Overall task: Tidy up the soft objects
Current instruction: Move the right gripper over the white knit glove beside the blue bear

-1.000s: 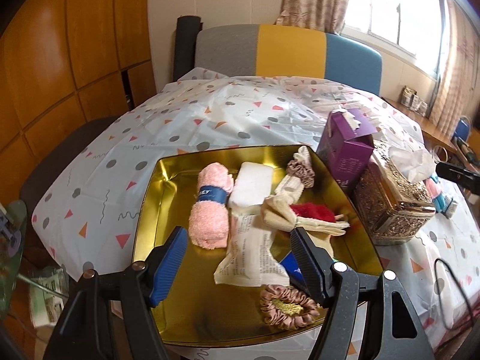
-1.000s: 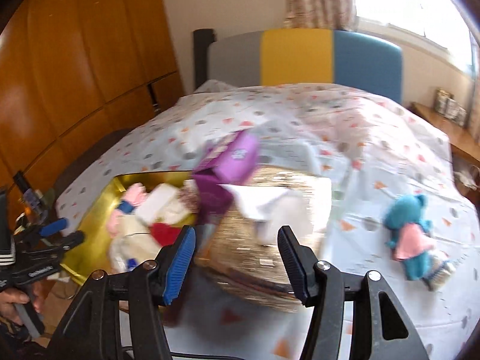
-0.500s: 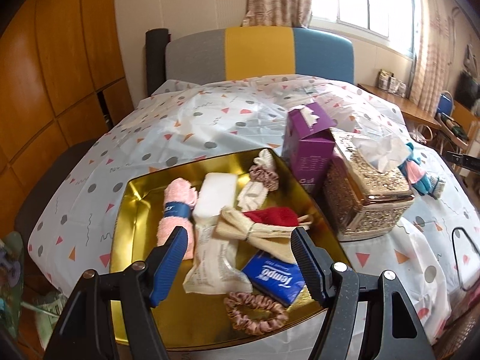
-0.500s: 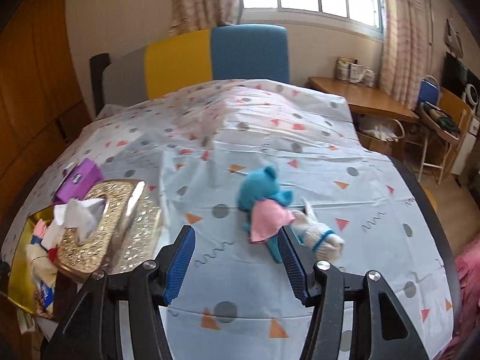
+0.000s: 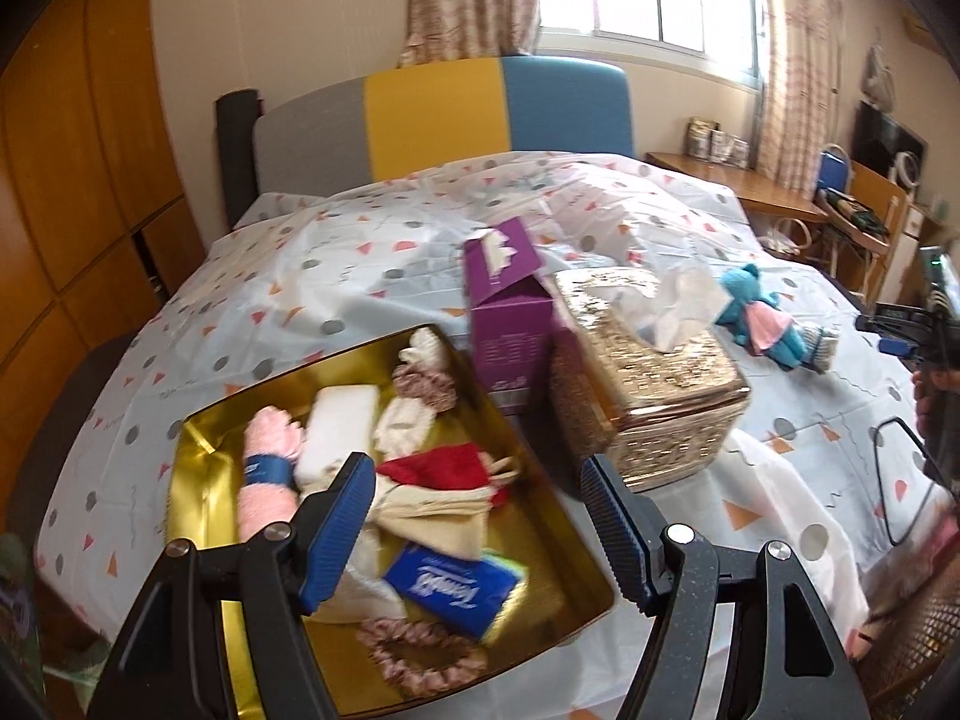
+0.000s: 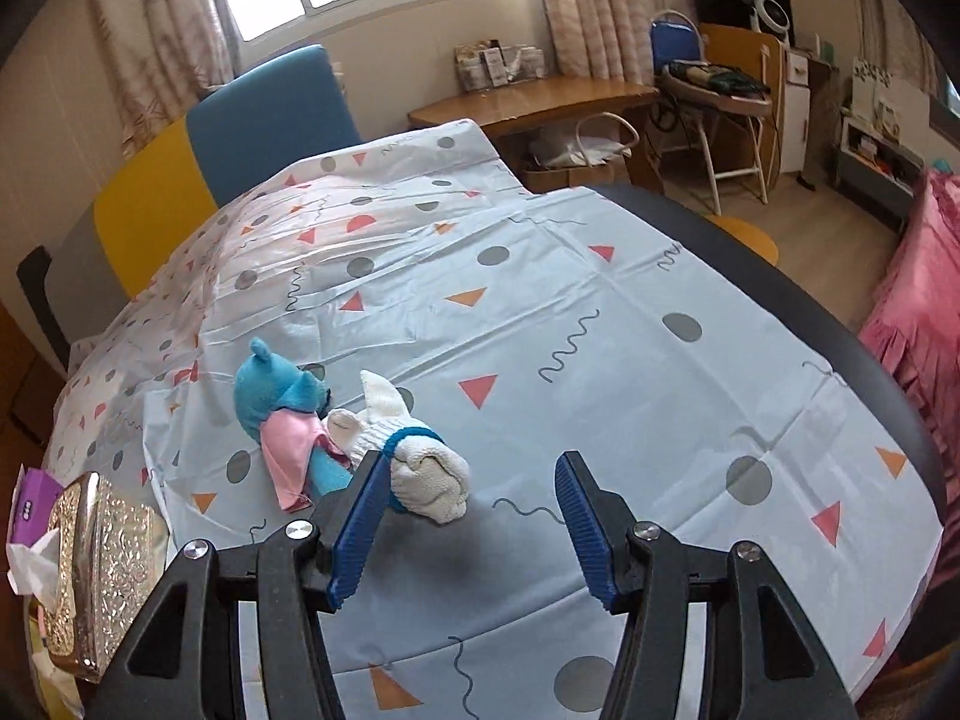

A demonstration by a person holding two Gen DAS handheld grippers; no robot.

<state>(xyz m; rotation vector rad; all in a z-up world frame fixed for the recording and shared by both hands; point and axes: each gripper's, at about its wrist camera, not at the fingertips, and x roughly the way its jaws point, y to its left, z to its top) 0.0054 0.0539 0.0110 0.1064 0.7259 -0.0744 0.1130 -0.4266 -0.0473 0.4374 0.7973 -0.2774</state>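
Right wrist: R gripper [image 6: 468,519] open, near white sock [image 6: 420,468]

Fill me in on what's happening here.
A person is sorting soft things on a bed with two handheld tools. The left tool hangs open over a gold tray already holding towels, tissue packs and scrunchies. The right tool is open, empty, near a rolled white sock and a blue plush toy lying outside the tray.

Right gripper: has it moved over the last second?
Yes. The right gripper swung rightward, from the ornate gold tissue box to beside the teal plush toy.
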